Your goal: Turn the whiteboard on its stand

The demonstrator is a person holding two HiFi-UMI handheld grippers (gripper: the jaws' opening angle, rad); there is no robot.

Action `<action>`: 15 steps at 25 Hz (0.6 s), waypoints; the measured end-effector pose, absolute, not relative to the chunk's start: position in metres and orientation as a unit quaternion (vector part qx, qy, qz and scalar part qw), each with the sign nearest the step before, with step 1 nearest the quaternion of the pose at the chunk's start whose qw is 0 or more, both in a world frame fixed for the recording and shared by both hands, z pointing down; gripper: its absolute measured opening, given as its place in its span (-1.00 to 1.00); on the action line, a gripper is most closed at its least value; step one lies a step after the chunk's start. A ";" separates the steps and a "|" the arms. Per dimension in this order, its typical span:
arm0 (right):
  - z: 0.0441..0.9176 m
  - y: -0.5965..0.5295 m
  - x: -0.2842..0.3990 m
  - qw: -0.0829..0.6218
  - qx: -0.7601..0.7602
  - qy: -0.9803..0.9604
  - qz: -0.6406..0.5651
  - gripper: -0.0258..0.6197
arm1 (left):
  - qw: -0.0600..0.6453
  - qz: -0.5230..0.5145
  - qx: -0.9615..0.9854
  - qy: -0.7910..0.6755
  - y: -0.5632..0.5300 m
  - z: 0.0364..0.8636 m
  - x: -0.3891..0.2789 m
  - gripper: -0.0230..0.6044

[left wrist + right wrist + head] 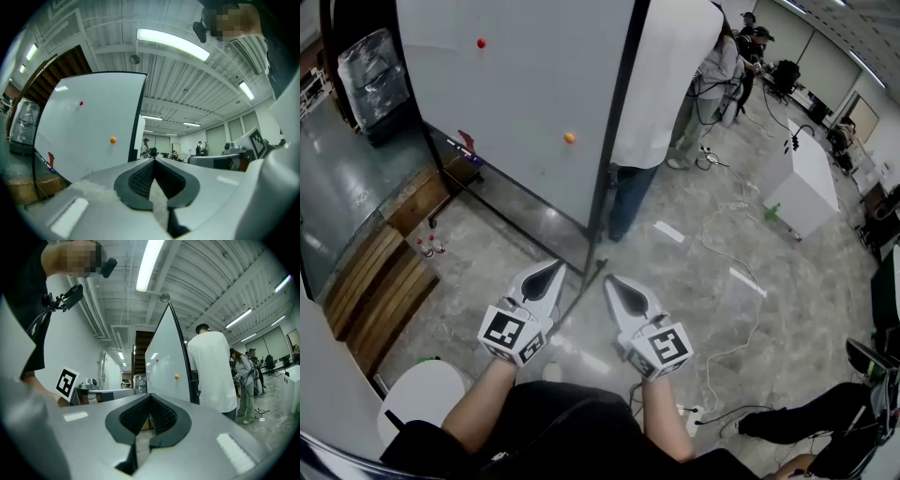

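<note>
Bright, even light falls from long ceiling tubes (172, 43), leaving only soft shadows on the glossy floor (712, 281). The whiteboard (166, 366) catches faint glints. Both gripper views bend strongly toward dark, vignetted corners, and their nearest surfaces look soft.

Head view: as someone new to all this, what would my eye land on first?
The big whiteboard at upper left, with a red dot and an orange dot on it. Next come the left gripper and right gripper, low in the middle, both shut and empty, pointing towards the board's dark edge. A person in a white shirt stands just right of the board.
</note>
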State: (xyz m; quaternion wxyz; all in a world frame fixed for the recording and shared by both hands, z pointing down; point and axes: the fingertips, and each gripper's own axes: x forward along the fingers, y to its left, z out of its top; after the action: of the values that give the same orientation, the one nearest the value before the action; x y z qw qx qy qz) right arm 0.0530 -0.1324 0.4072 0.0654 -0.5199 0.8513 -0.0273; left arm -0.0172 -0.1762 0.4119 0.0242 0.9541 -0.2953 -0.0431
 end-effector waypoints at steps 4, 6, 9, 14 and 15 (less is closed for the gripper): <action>0.404 -0.145 0.038 0.073 -0.525 0.848 -0.024 -0.89 | 0.025 -0.040 0.958 -0.282 -0.190 0.415 -0.028 -0.92; 0.406 -0.150 0.035 0.075 -0.528 0.845 -0.021 -0.89 | 0.026 -0.040 0.960 -0.276 -0.196 0.419 -0.031 -0.92; 0.411 -0.154 0.035 0.075 -0.534 0.842 -0.021 -0.89 | 0.028 -0.040 0.962 -0.270 -0.202 0.424 -0.032 -0.92; 0.417 -0.161 0.036 0.064 -0.541 0.838 -0.028 -0.89 | 0.029 -0.037 0.963 -0.265 -0.208 0.426 -0.032 -0.92; 0.414 -0.163 0.036 0.072 -0.538 0.839 -0.026 -0.89 | 0.028 -0.037 0.963 -0.265 -0.209 0.425 -0.031 -0.92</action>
State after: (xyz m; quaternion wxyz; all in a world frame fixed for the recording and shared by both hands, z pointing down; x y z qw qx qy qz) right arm 0.0357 -0.1629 0.4140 0.0720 -0.5385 0.8392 -0.0263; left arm -0.0313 -0.2092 0.4253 0.0281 0.9631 -0.2649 -0.0374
